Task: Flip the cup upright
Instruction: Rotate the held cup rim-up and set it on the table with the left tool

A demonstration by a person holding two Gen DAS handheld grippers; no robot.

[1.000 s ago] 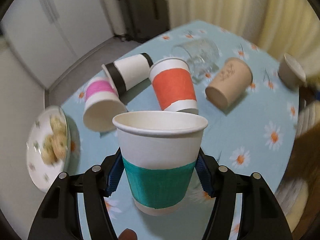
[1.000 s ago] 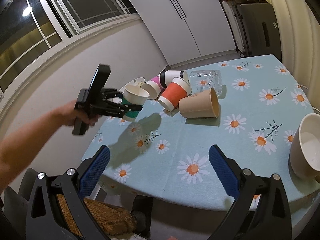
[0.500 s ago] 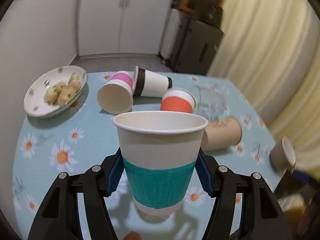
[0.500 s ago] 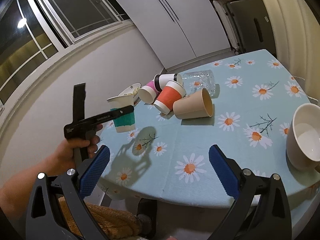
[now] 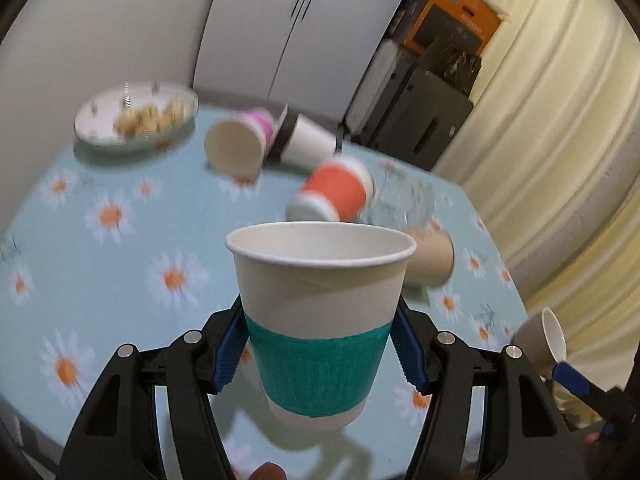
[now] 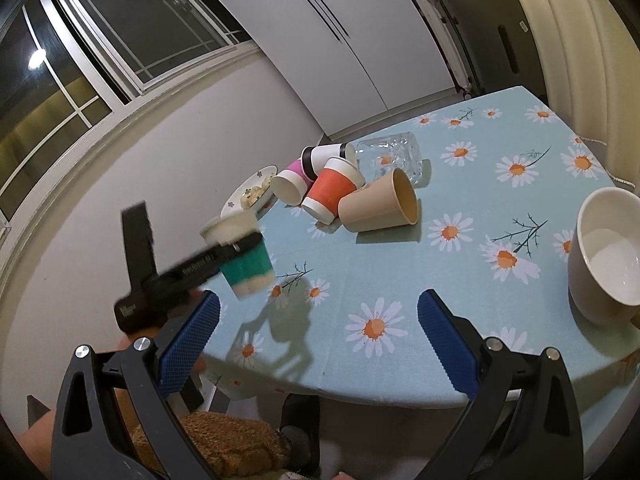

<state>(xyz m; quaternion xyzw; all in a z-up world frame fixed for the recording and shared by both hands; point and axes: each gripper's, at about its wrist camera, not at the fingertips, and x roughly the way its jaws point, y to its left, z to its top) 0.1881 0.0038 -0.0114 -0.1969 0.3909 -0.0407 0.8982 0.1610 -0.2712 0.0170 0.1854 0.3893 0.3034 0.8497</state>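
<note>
My left gripper [image 5: 316, 348] is shut on a white paper cup with a teal band [image 5: 320, 316]. It holds the cup upright, mouth up, a little above the near left part of the table. The right wrist view shows the same cup [image 6: 244, 256] in the left gripper above the table's left edge. My right gripper [image 6: 316, 340] is open and empty, off the near edge of the table. Its blue pad also shows in the left wrist view [image 5: 572, 380].
On the daisy tablecloth [image 6: 460, 280] lie a pink cup [image 6: 290, 184], a black-banded cup [image 6: 324, 156], an orange cup [image 6: 332, 192], a tan cup [image 6: 380, 204] and a glass mug [image 6: 394, 154]. A plate of food [image 6: 252, 194] sits far left, a white bowl [image 6: 608, 248] at right.
The left gripper has carried the teal cup lower and nearer to the table's front left edge, keeping it upright. The right gripper has stayed open and nearly still.
</note>
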